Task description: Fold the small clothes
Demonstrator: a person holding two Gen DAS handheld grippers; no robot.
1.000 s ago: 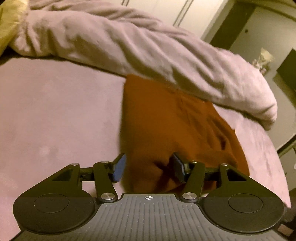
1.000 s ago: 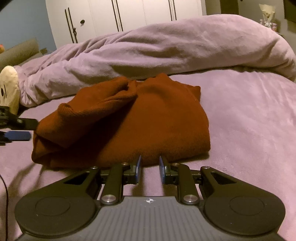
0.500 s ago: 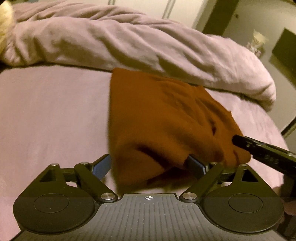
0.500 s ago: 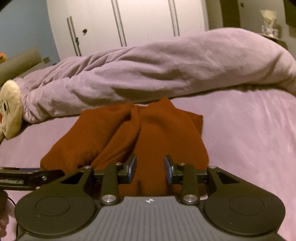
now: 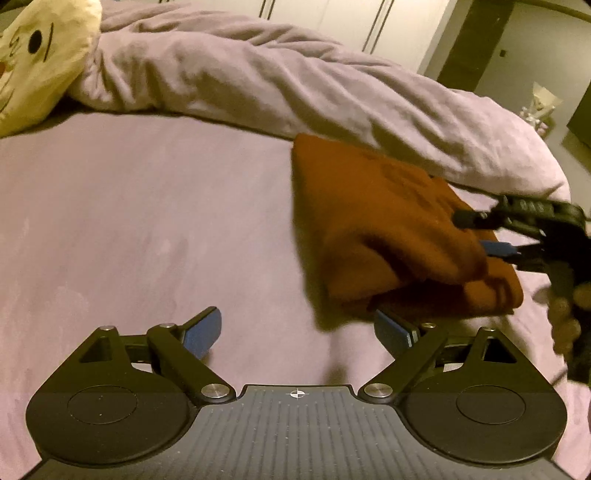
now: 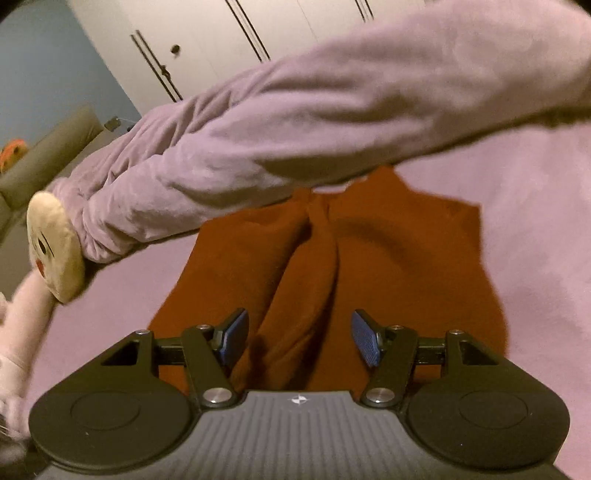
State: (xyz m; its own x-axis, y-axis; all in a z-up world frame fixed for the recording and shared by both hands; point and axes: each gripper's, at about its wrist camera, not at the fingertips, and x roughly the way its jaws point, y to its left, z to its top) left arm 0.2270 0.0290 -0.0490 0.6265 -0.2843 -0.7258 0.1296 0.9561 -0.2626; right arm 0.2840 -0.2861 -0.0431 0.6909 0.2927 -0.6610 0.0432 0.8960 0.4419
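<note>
A rust-brown knit garment [image 5: 388, 229] lies folded and bunched on the purple bed sheet [image 5: 147, 229]; it fills the middle of the right wrist view [image 6: 369, 266]. My left gripper [image 5: 297, 332] is open and empty, low over bare sheet to the left of the garment's near corner. My right gripper [image 6: 299, 339] is open over the garment's near edge, its jaws on either side of a raised fold, holding nothing. The right gripper also shows at the right edge of the left wrist view [image 5: 476, 232], over the garment.
A rolled lilac duvet [image 5: 295, 81] runs along the far side of the garment [image 6: 332, 110]. A cream plush toy with a face [image 5: 33, 55] lies at the far left [image 6: 55, 251]. White wardrobe doors [image 6: 229, 33] stand behind the bed.
My left gripper has opened wide and pulled back left, off the garment onto bare sheet. My right gripper has opened and moved forward over the garment's near edge, tilting.
</note>
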